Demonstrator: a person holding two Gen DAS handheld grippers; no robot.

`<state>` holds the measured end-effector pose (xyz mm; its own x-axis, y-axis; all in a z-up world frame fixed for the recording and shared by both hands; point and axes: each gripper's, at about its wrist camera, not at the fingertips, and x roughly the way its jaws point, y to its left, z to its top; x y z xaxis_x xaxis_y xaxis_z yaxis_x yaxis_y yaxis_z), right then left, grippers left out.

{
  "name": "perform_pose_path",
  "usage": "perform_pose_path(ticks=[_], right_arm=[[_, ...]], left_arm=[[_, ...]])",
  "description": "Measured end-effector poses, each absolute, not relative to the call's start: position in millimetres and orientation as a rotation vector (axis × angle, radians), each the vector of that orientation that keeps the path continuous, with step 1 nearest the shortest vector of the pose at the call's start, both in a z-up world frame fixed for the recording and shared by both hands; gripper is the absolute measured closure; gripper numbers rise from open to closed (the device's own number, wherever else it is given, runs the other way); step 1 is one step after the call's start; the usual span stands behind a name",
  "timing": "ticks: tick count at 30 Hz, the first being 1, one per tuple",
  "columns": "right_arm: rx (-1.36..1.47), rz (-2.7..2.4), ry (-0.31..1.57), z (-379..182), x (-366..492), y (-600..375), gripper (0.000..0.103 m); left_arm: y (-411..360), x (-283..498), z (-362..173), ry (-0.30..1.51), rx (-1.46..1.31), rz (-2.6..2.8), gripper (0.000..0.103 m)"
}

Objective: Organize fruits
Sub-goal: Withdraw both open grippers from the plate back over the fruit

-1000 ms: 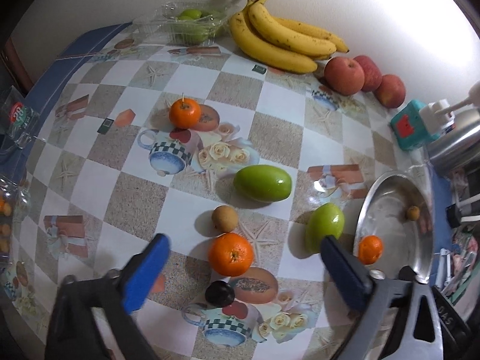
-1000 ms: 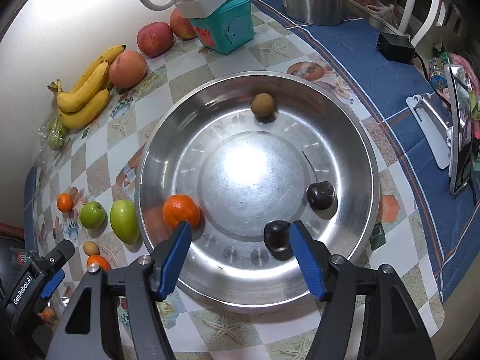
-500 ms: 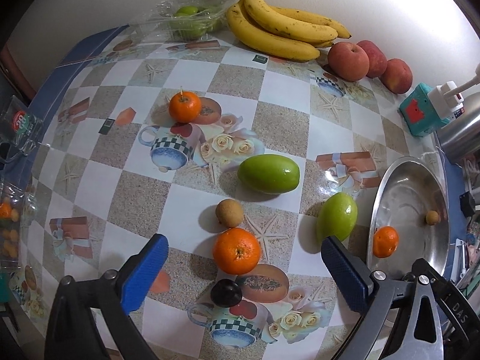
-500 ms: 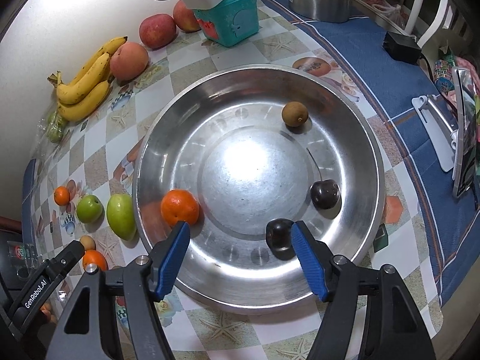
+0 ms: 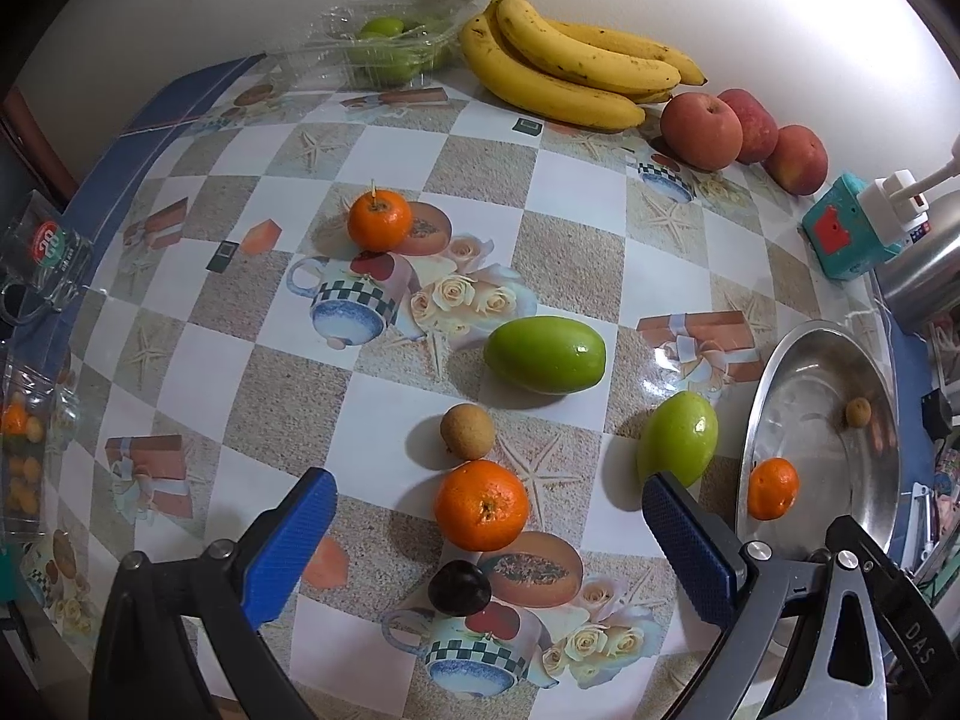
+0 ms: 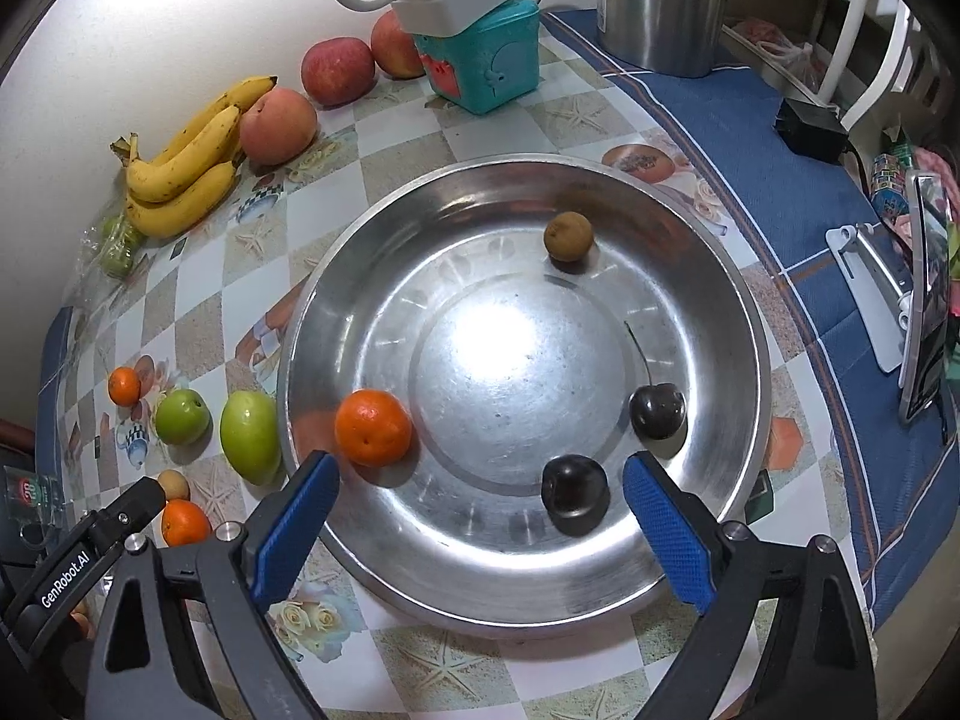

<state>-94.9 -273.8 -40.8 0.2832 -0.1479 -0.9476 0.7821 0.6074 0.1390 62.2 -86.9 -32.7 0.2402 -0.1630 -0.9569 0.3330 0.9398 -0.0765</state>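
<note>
In the right wrist view my right gripper (image 6: 480, 462) hovers over the near side of a steel bowl (image 6: 690, 252). Its jaws are opening, and a dark cherry (image 6: 575, 489) lies loose on the bowl floor between them, touching neither pad. Also in the bowl are an orange (image 6: 373, 427), a stemmed cherry (image 6: 657, 414) and a small brown fruit (image 6: 569, 235). My left gripper (image 5: 486, 483) is open above an orange (image 5: 482, 504) on the table. Around it lie a dark cherry (image 5: 459, 587), a brown fruit (image 5: 467, 431), two green fruits (image 5: 545, 354) (image 5: 678, 438) and a small orange (image 5: 380, 221).
Bananas (image 5: 570, 66), apples (image 5: 701, 131) and a clear box of green fruit (image 5: 384, 51) line the wall. A teal box (image 6: 486, 69) under a power strip and a steel kettle (image 6: 660, 0) stand behind the bowl. A phone on a stand (image 6: 924, 300) is at the right.
The right gripper's jaws have spread much wider, leaving the dark cherry free between them. The brown fruit in the bowl has rolled a little to the right. The left gripper stays open.
</note>
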Motion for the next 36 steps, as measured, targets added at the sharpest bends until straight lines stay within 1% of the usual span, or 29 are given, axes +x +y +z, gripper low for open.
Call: perform_pose_path(ticks=[10, 20, 28, 36], right_arm=[[0.641, -0.666, 1.132, -36, -92, -259, 0.007], [0.618, -0.563, 1.13, -38, -81, -218, 0.007], [0.582, -0.494, 1.166, -52, -80, -179, 0.007], [0.566, -0.472, 1.197, -60, -84, -162, 0.007]], left_arm=[[-76, 57, -30, 1.28, 0.155, -0.326, 0.0], [-40, 46, -31, 1.279, 0.122, -0.27, 0.0], [-22, 40, -39, 1.312, 0.107, -0.261, 0.0], [-12, 38, -45, 1.36, 0.062, -0.27, 0.0]])
